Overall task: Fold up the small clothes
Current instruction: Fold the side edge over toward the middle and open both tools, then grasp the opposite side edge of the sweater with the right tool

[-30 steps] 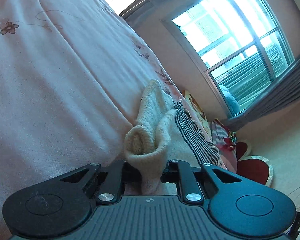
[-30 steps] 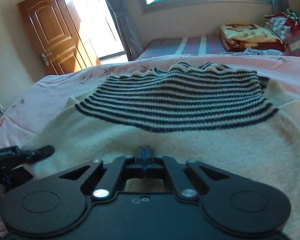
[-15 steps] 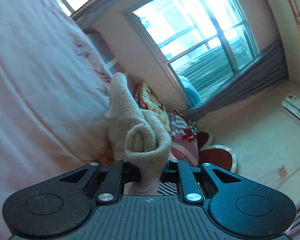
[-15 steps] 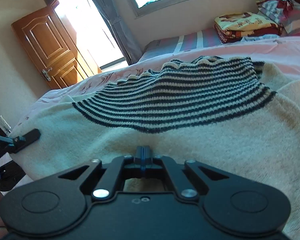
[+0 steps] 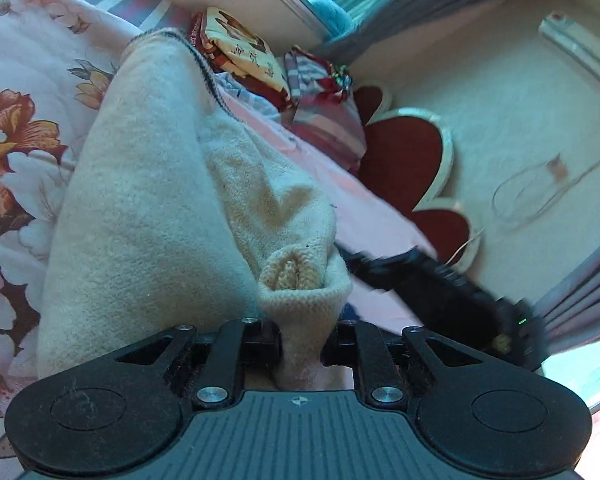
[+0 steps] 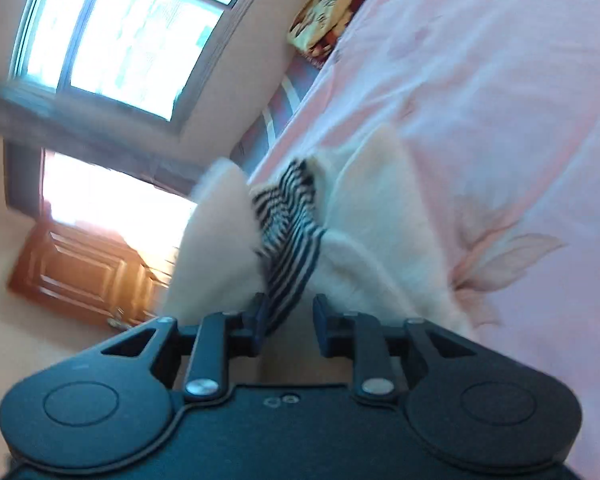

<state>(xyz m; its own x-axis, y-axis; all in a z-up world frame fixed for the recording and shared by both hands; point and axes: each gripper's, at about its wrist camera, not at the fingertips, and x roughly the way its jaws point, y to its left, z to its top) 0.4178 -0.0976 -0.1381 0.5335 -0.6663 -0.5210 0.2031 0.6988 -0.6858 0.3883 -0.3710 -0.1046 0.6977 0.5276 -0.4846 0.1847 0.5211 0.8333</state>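
A small cream knit sweater (image 5: 148, 200) with a black-and-white striped part (image 6: 290, 236) hangs lifted above the pink floral bedspread (image 5: 16, 128). My left gripper (image 5: 302, 340) is shut on a rolled cream cuff of the sweater. My right gripper (image 6: 286, 326) has its jaws a little apart, with the striped fabric and cream cloth (image 6: 380, 236) bunched between them. The right gripper also shows in the left wrist view (image 5: 440, 284) as a blurred black shape to the right.
Folded blankets (image 5: 240, 52) and a striped pillow (image 5: 324, 112) lie at the bed's far end by a red headboard (image 5: 404, 156). A window (image 6: 120, 32) and a wooden door (image 6: 84, 272) are behind. The pink bedspread (image 6: 500, 120) spreads to the right.
Both grippers have swung up and turned, lifting the sweater off the bed. The sweater, flat before, now hangs bunched. The right jaws have opened slightly.
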